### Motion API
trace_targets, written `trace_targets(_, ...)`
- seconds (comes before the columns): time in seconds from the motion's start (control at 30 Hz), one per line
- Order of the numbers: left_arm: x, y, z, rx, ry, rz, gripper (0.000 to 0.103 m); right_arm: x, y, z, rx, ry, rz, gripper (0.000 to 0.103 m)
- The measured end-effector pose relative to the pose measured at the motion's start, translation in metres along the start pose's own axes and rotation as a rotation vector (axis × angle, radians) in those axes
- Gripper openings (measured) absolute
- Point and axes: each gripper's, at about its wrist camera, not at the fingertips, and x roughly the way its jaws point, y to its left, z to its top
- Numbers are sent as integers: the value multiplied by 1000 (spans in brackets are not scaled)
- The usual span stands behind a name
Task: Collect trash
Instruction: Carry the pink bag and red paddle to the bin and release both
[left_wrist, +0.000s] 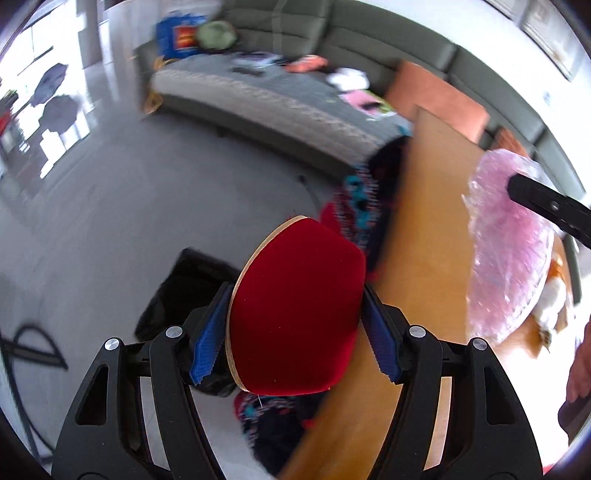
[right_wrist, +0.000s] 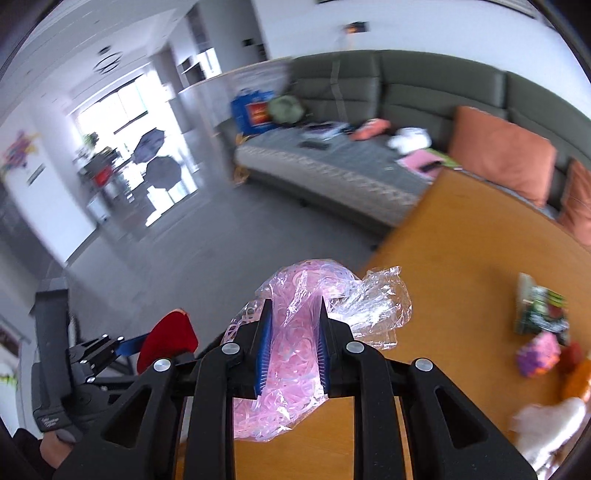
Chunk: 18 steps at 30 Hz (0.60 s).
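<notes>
My left gripper (left_wrist: 295, 325) is shut on a red table-tennis paddle (left_wrist: 295, 314), its blue pads against the paddle's two edges, above the left edge of the wooden table (left_wrist: 424, 229). My right gripper (right_wrist: 293, 347) is shut on a clear plastic bag of pink rubber bands (right_wrist: 295, 354), held over the table's (right_wrist: 461, 258) near left corner. The same bag (left_wrist: 509, 243) hangs at the right of the left wrist view under a black finger. The left gripper with the paddle (right_wrist: 166, 339) shows at lower left of the right wrist view.
A black bin bag (left_wrist: 184, 288) lies on the grey floor under the left gripper, beside a colourful patterned cloth (left_wrist: 358, 199). A grey sofa (right_wrist: 369, 155) with orange cushions (right_wrist: 502, 151) stands behind. Packets and a pink-purple toy (right_wrist: 539, 350) lie at the table's right.
</notes>
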Motion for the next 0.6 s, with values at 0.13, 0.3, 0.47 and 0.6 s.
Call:
trace_targets(0.13,5,51,-2,-77,22,65,66,34,45,4,-56,48,59,21)
trace_targets(0.3,19,100,-6,-142,66,132,66,72,85,5,-102,112,105,22)
trace_targets(0.47,37,134,-8,-181,119,177,76,112,117,4,-134,196,144,55)
trace_targets(0.6,51,155,-6,-219,153,227,98,139,137,5,-149,238,156,72)
